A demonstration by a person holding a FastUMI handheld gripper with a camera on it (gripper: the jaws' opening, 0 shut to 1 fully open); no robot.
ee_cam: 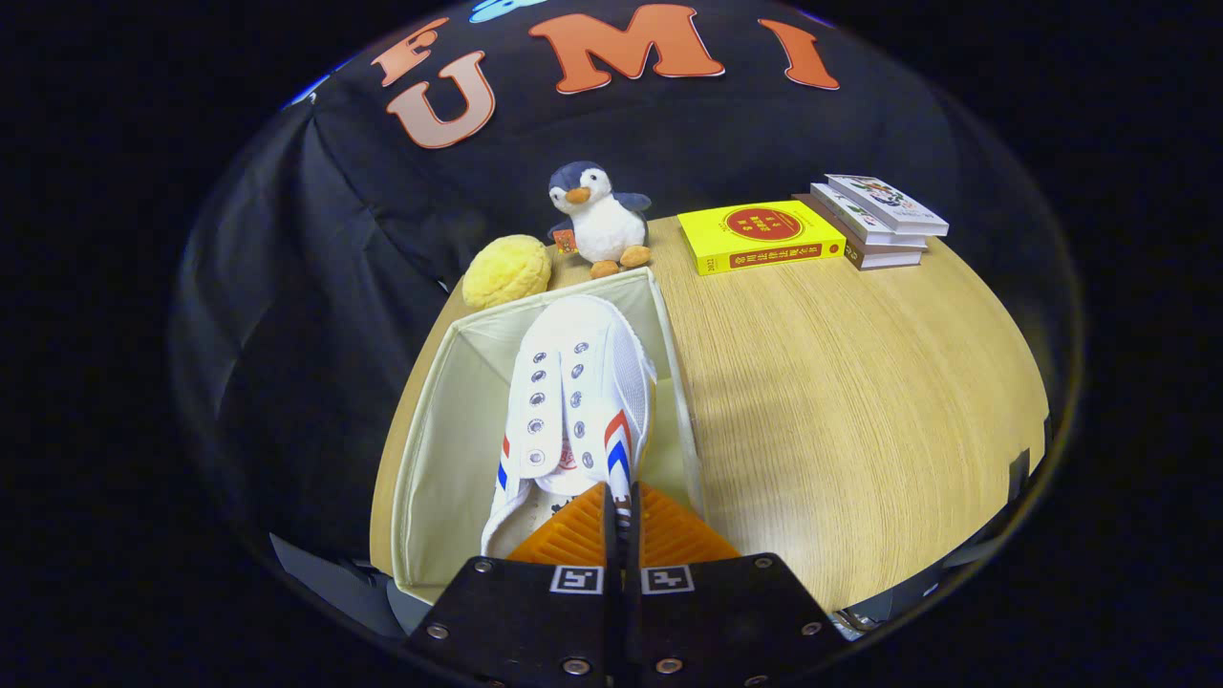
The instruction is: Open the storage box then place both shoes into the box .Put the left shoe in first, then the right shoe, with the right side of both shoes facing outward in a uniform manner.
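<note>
While the tool (pixel 621 506) is clamped on the heel rim of a white shoe (pixel 573 401) held over the open storage box (pixel 449 420) just ahead, lowering and release are judged next.

The claw (pixel 621 521) has ribbed pads, black screw-studded finger mounts and two square black-and-white marker tags.

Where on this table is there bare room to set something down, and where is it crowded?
The wooden table is bare from the open storage box across to its far side, up to the yellow book and the book stack. Crowded: behind the box, the penguin and yellow ball. The gripper pinches the white shoe over the box.
</note>
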